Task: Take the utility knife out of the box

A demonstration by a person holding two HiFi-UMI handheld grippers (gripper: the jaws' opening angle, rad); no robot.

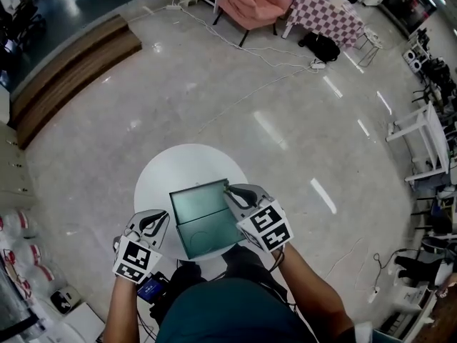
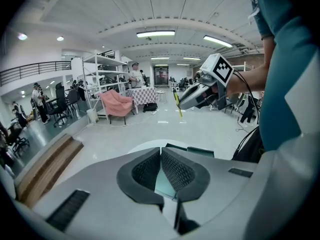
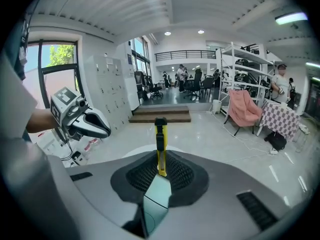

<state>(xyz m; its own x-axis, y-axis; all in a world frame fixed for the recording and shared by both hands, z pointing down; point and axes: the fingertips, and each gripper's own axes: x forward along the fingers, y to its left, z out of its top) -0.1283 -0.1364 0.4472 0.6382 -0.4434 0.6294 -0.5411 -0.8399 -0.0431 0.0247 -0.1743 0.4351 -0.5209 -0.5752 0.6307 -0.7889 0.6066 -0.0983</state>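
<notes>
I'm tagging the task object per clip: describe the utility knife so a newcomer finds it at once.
Above the white round table with the open green box, find the right gripper. The utility knife is clamped between its jaws, sticking out past them. It is the only slim yellow-and-black thing here; the left gripper holds nothing.
</notes>
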